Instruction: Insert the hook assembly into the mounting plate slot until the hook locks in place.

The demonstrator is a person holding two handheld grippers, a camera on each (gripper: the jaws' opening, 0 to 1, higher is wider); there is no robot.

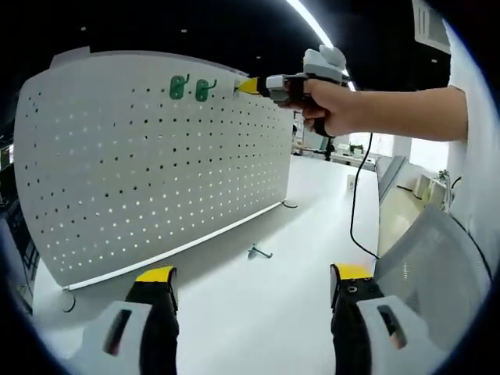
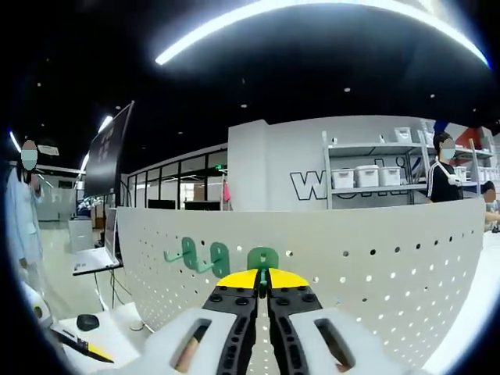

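Observation:
A white pegboard [image 1: 156, 172] stands upright on the white table. Two green hooks [image 1: 191, 88] hang near its top edge. In the left gripper view a hand holds my right gripper [image 1: 248, 86] with its yellow tips against the board, just right of those hooks. In the right gripper view the right gripper [image 2: 263, 278] is shut on a third green hook [image 2: 263, 257], pressed to the pegboard [image 2: 375, 273] beside the two mounted hooks [image 2: 203, 256]. My left gripper [image 1: 254, 273] stands open low over the table, holding nothing.
A small metal hook [image 1: 259, 251] lies on the table [image 1: 312, 234] in front of the board. A black cable [image 1: 355, 211] hangs from the right gripper. A mesh chair back [image 1: 437, 266] is at right. People and shelves [image 2: 375, 176] stand behind the board.

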